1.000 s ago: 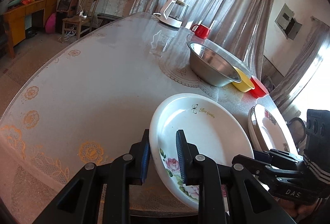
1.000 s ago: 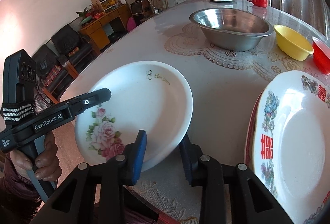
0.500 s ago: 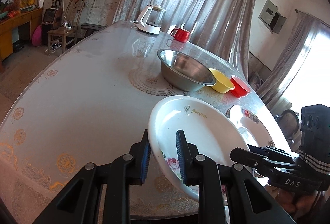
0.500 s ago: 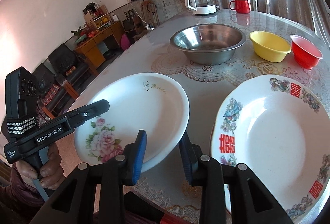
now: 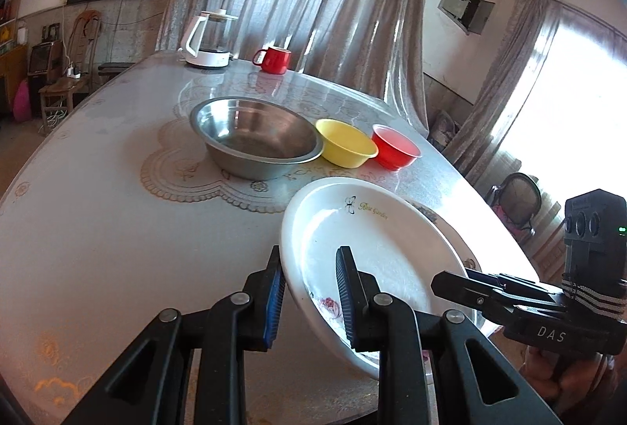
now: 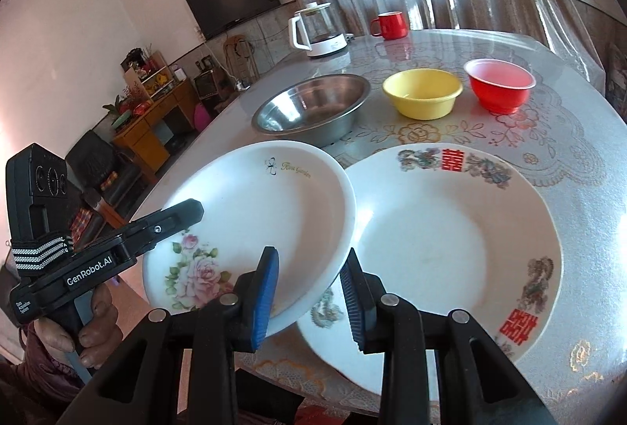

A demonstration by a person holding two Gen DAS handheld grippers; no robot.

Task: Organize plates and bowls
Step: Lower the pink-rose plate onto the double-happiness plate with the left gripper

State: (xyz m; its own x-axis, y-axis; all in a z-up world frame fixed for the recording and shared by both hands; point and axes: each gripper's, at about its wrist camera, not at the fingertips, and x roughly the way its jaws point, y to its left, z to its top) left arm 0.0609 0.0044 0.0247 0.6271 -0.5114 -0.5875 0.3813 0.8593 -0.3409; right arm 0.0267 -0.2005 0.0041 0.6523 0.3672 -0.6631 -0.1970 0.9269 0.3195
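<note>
both grippers clamp the rose plate (image 6: pixel 250 225) rim: left gripper (image 5: pixel 309 293) on its left edge, right gripper (image 6: pixel 309 297) on its near right edge; plate is lifted and tilted, overlapping the red-character plate (image 6: pixel 450 248) on the table (image 6: pixel 568 135)

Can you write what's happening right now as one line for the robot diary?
left gripper: shut on rose plate | right gripper: shut on rose plate | plate: tilted, overlapping red-character plate | bowls: untouched
</note>
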